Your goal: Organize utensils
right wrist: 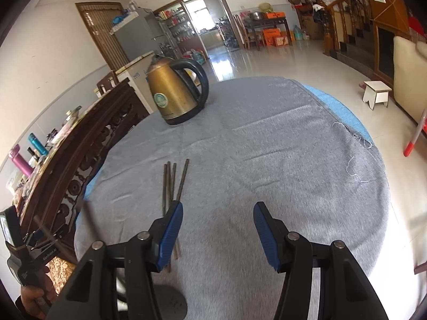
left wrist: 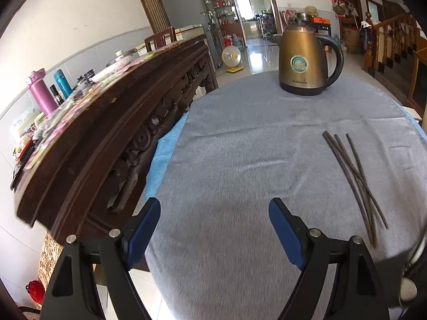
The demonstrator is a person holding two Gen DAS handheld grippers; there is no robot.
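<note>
Several thin dark chopsticks (left wrist: 352,176) lie loosely crossed on the grey cloth of the round table (left wrist: 240,146). In the left wrist view they are to the right of my left gripper (left wrist: 214,208), which is open and empty above the cloth. In the right wrist view the chopsticks (right wrist: 173,184) lie just ahead and left of my right gripper (right wrist: 218,208), and their near ends are hidden behind its left finger (right wrist: 170,229). The right gripper is open too, with only cloth between its blue pads.
A bronze electric kettle (left wrist: 304,61) stands at the table's far side. A dark carved sideboard (left wrist: 106,122) crowded with bottles runs along the table's left edge. A round grey object (right wrist: 170,304) sits by the near edge. A hand (right wrist: 34,298) holds the other tool's handle.
</note>
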